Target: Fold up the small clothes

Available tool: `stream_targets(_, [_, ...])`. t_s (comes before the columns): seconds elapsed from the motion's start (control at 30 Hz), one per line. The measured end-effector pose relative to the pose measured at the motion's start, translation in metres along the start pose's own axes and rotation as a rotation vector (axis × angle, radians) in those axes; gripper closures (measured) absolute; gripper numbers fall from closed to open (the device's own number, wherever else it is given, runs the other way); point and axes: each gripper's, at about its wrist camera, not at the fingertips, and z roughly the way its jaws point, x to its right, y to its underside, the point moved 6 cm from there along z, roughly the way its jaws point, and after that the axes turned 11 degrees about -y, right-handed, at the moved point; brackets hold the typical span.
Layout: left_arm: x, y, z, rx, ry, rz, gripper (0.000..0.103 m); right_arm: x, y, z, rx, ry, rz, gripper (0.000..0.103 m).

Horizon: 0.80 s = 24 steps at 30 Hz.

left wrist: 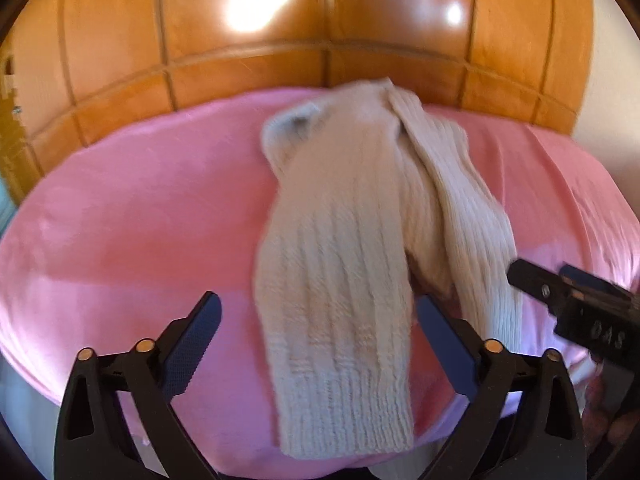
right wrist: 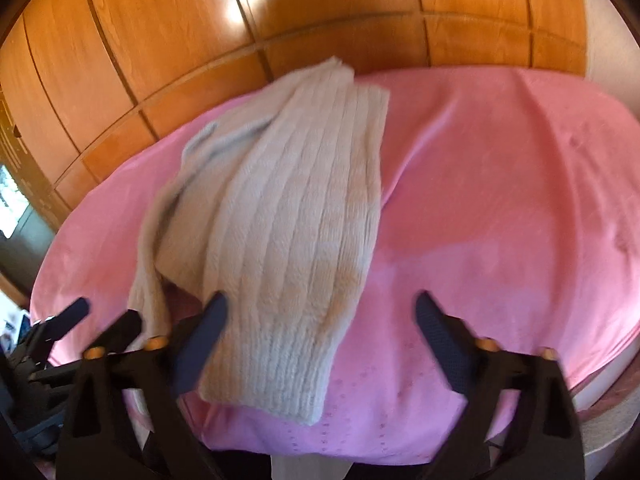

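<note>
1. Two cream ribbed knit socks lie on a pink cloth (left wrist: 132, 216) that covers the surface; the wooden panelled wall (left wrist: 280, 20) rises right behind the cloth's far edge.
2. Landmark: the near sock (left wrist: 336, 320), which runs lengthwise from its cuff at the cloth's near edge towards the wall.
3. The second sock (left wrist: 460, 200) lies to the right of the near sock, overlapping it at the far end, by the wall; its near end hangs apart from the near sock.
4. In the right wrist view the second sock (right wrist: 288, 216) fills the middle and the near sock (right wrist: 160, 240) shows as a narrow strip on its left.
5. The left tongs (left wrist: 318, 346) are spread wide, one finger on either side of the near sock's cuff end, pinching nothing.
6. The right tongs (right wrist: 320, 344) are also spread wide; the left finger lies over the second sock's edge, and nothing is pinched.
7. Both views are motion-blurred.
</note>
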Motion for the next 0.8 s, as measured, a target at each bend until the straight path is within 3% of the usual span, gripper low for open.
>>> stream_targets(0.07, [0.005,0.007,0.015,-0.044,0.012,0.027,0.017,0.004,0.003,0.011,-0.037,-0.029,0.013,0.027])
stream_targets(0.13, [0.008,0.016,0.031,-0.094,0.008,0.046,0.025,0.008,0.006,0.021,-0.063,-0.001,0.008,0.026])
stream_targets(0.23, [0.008,0.020,0.035,-0.077,0.009,0.047,0.039,0.009,0.011,0.038,-0.096,-0.007,-0.026,0.025])
stream_targets(0.27, [0.006,0.018,0.032,-0.063,0.020,0.037,0.063,0.005,0.011,0.039,-0.097,0.004,-0.071,0.028])
stream_targets(0.3, [0.003,0.015,0.031,-0.066,0.043,0.015,0.081,-0.001,0.010,0.037,-0.103,-0.007,-0.110,0.046])
stream_targets(0.33, [-0.001,0.012,0.030,-0.075,0.072,-0.016,0.082,-0.005,0.010,0.036,-0.110,-0.031,-0.133,0.072])
stream_targets(0.4, [-0.012,0.005,0.029,-0.086,0.141,-0.091,0.085,-0.011,0.007,0.030,-0.120,-0.041,-0.186,0.097])
stream_targets(0.5, [-0.035,-0.016,0.015,-0.050,0.225,-0.184,0.085,-0.006,-0.008,0.008,-0.095,-0.038,-0.224,0.097])
stream_targets(0.57, [-0.058,-0.038,0.004,-0.004,0.252,-0.236,0.085,0.014,-0.029,-0.012,-0.041,0.017,-0.224,0.097])
stream_targets(0.63, [-0.082,-0.065,0.000,0.034,0.239,-0.269,0.085,0.040,-0.053,-0.030,0.008,0.076,-0.199,0.097])
stream_targets(0.8, [-0.139,-0.135,0.013,0.088,0.160,-0.336,0.085,0.121,-0.136,-0.056,0.133,0.322,-0.192,0.097])
